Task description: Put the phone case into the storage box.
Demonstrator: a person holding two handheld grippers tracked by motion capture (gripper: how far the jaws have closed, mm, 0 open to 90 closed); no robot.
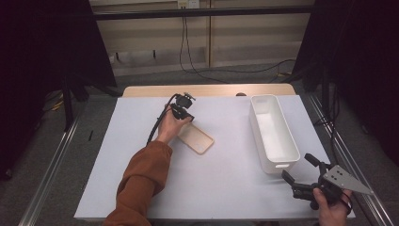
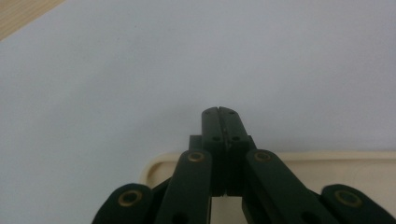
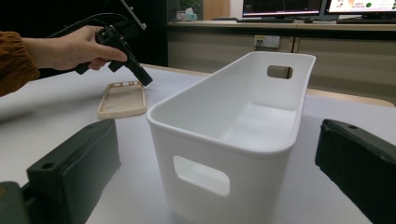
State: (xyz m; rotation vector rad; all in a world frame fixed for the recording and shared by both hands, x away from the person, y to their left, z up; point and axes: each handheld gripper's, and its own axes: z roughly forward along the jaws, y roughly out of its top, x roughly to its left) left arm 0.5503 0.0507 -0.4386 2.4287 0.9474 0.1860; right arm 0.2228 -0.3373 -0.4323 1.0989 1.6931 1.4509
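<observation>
The left claw (image 1: 187, 117), jaws pressed together on nothing, tips down at the far end of the phone case (image 1: 196, 138) lying flat mid-surface. The right claw (image 1: 296, 175) rests wide open, facing the white bin's (image 1: 275, 162) near end, well apart from the case.

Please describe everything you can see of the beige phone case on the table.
The phone case is a beige, soft-looking shell with rounded corners and a raised rim. It lies flat, open side up and empty, on the white table cover, left of the white bin and apart from it. The left gripper, jaws shut, points down at its far edge; whether it touches the case I cannot tell.
</observation>
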